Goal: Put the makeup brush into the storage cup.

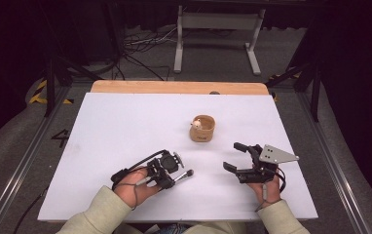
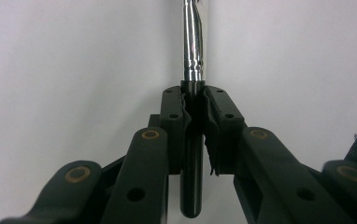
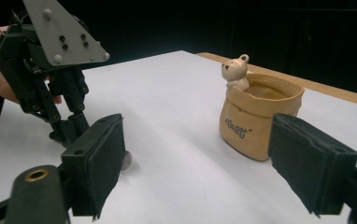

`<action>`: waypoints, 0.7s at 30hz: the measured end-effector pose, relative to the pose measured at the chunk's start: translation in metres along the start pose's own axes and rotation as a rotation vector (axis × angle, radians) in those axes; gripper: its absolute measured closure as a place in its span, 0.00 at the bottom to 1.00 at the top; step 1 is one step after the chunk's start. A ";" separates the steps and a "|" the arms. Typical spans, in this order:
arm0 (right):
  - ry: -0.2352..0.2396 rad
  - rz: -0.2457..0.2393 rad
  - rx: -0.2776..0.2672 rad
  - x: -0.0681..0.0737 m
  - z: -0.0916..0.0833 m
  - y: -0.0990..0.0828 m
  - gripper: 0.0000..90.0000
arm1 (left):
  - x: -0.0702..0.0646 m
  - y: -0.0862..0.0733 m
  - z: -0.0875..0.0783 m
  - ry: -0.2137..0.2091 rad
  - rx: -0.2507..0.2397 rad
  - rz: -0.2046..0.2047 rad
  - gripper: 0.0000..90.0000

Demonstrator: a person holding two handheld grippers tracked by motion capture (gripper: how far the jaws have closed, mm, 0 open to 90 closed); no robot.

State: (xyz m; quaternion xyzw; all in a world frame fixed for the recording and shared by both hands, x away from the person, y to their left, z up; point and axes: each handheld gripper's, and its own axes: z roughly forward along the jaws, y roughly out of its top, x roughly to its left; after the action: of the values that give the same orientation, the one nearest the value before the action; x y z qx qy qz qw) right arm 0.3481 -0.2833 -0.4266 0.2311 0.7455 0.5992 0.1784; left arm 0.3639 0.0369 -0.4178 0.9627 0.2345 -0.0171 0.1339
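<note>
A thin brush (image 2: 193,46) with a black handle and a silver metal neck is clamped between the pads of my left gripper (image 2: 195,95). In the high view the left gripper (image 1: 171,176) lies low over the near left of the white table, and the brush (image 1: 186,174) points right with its head close to the surface. My right gripper (image 1: 233,157) is at the near right, its jaws wide apart with nothing between them. A tan pouch-shaped cup (image 3: 256,116) with a small bear figure (image 3: 236,70) on its rim stands ahead of the right gripper (image 3: 195,158).
The cup (image 1: 202,129) stands mid-table, beyond both grippers. The white table top (image 1: 125,126) ends in a wooden strip (image 1: 174,87) at the far edge. A metal stand (image 1: 218,34) and cables lie on the floor behind. The left gripper (image 3: 67,128) shows in the right gripper view.
</note>
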 end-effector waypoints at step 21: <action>-0.023 0.005 -0.009 0.002 -0.005 0.000 0.21 | 0.013 -0.002 -0.035 -0.054 -0.254 -0.020 0.88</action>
State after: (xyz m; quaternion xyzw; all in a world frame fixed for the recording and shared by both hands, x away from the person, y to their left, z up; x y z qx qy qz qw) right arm 0.3437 -0.2868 -0.4256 0.2393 0.7398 0.6005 0.1865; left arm 0.3733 0.0540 -0.3855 0.9348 0.2406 -0.0143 0.2610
